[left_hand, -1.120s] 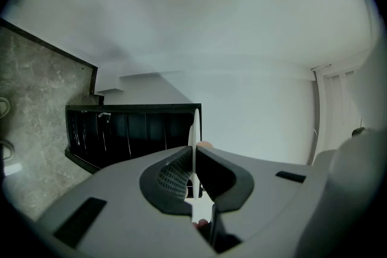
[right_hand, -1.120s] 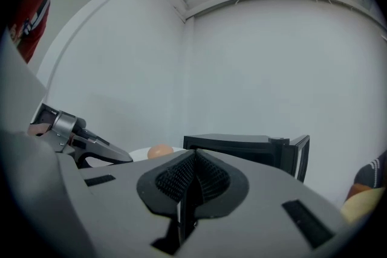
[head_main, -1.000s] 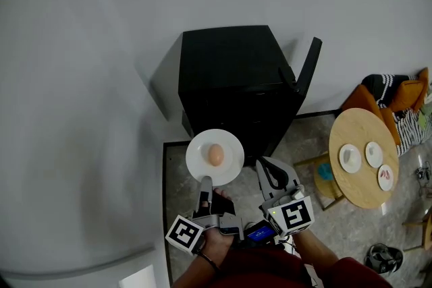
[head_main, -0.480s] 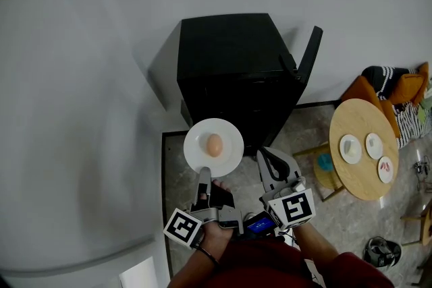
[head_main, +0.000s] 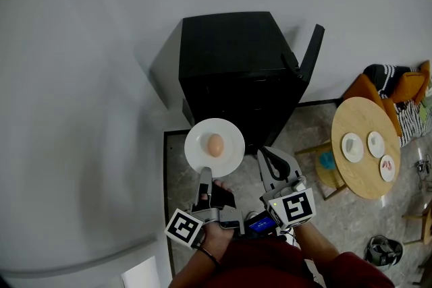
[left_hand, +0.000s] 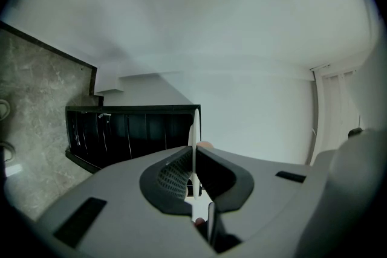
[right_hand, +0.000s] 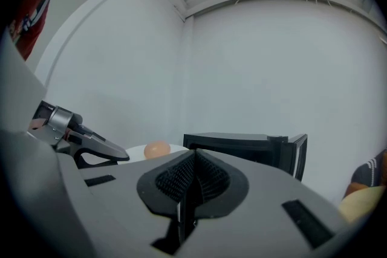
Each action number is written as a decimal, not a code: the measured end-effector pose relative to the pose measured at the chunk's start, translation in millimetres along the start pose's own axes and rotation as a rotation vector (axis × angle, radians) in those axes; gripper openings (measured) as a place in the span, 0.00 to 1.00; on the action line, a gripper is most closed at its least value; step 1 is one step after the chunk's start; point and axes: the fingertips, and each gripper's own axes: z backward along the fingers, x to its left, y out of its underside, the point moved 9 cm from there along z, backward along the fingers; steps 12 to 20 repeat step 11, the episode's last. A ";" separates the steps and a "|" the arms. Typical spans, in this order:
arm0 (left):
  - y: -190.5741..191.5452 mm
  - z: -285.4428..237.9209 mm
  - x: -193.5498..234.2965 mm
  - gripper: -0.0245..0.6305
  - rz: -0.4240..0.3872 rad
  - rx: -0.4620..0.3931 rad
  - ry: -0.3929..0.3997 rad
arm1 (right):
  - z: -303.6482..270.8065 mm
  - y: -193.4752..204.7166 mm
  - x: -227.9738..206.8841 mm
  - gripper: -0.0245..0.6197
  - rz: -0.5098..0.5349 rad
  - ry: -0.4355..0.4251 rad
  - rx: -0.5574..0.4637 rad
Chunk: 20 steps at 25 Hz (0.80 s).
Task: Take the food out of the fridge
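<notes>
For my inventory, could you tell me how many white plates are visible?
4. One plate, bearing an egg, in the left gripper; three plates on the round table. The fridge may hide more.

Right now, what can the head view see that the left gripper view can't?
Only the head view shows the egg from above on the white plate, the right hand-held gripper, and the round wooden table with three small plates. Only the left gripper view shows, up close, the left hand-held gripper pinching the plate's thin rim edge-on. Both show the plate, the black fridge and the stone floor.
</notes>
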 end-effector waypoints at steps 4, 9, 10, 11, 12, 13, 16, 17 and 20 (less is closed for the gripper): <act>-1.4 0.5 -0.4 0.07 -0.003 0.003 -0.001 | -1.5 -0.7 1.4 0.07 -0.001 0.000 -0.003; -2.4 1.2 -0.6 0.07 -0.002 0.003 -0.003 | -2.7 -0.8 2.4 0.07 -0.001 0.000 -0.002; -2.7 1.3 -0.8 0.07 -0.001 0.003 -0.003 | -2.8 -0.9 2.6 0.07 -0.001 0.000 -0.002; -2.9 1.4 -0.9 0.07 -0.001 0.003 -0.002 | -3.0 -1.0 2.9 0.07 -0.001 0.000 -0.001; -2.9 1.4 -0.9 0.07 -0.001 0.003 -0.002 | -3.0 -1.0 2.9 0.07 -0.001 0.000 -0.001; -2.9 1.4 -0.9 0.07 -0.001 0.003 -0.002 | -3.0 -1.0 2.9 0.07 -0.001 0.000 -0.001; -2.9 1.4 -0.9 0.07 -0.001 0.003 -0.002 | -3.0 -1.0 2.9 0.07 -0.001 0.000 -0.001; -2.9 1.4 -0.9 0.07 -0.001 0.003 -0.002 | -3.0 -1.0 2.9 0.07 -0.001 0.000 -0.001; -2.9 1.4 -0.9 0.07 -0.001 0.003 -0.002 | -3.0 -1.0 2.9 0.07 -0.001 0.000 -0.001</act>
